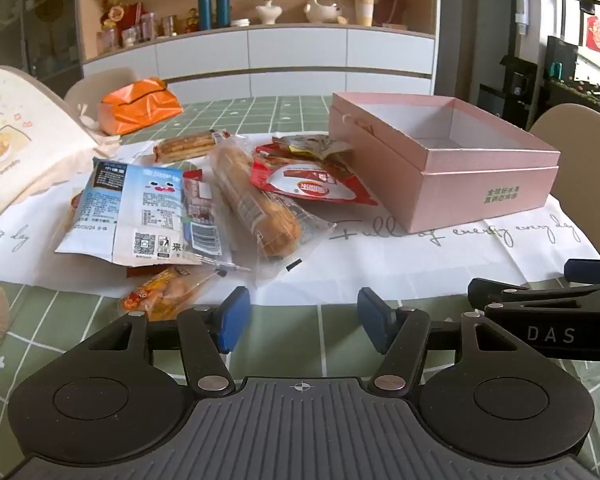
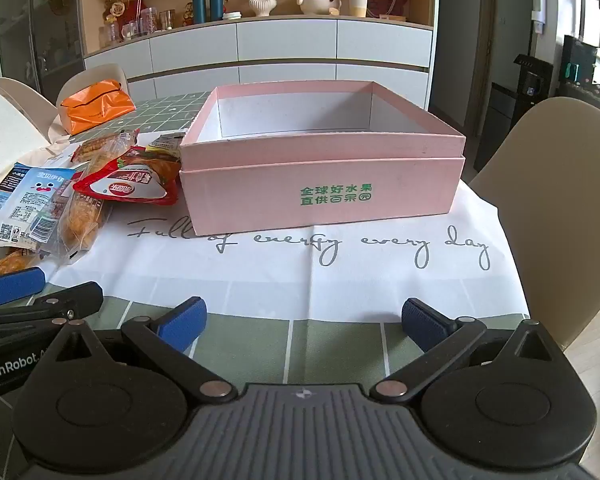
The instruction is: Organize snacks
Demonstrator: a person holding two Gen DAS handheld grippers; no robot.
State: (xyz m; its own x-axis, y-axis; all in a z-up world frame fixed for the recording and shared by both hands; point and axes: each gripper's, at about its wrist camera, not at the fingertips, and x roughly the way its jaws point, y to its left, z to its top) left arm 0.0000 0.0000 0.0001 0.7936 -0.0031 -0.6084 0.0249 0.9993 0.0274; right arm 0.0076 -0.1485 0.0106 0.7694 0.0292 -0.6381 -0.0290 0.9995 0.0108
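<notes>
Far left on the green checked bench (image 2: 336, 344): orange bag (image 1: 140, 106), cream tote (image 1: 24, 140). Spread across the bench: white lettered cloth (image 2: 300, 276). Right: beige chair (image 2: 560, 200). Far wall: white cabinets (image 1: 296, 52), two teal bottles (image 1: 214, 8), rabbit-eared pot (image 1: 324, 6), white vase (image 2: 262, 5).

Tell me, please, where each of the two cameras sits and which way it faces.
Left wrist: on the left claw, angled down at the snack pile; its open blue fingers and the right claw at right show.
Right wrist: on the right claw, angled down at the empty pink box; its wide-open fingers and the left claw at left show.
Shared: pink box, snacks, white cloth, orange bag.
</notes>
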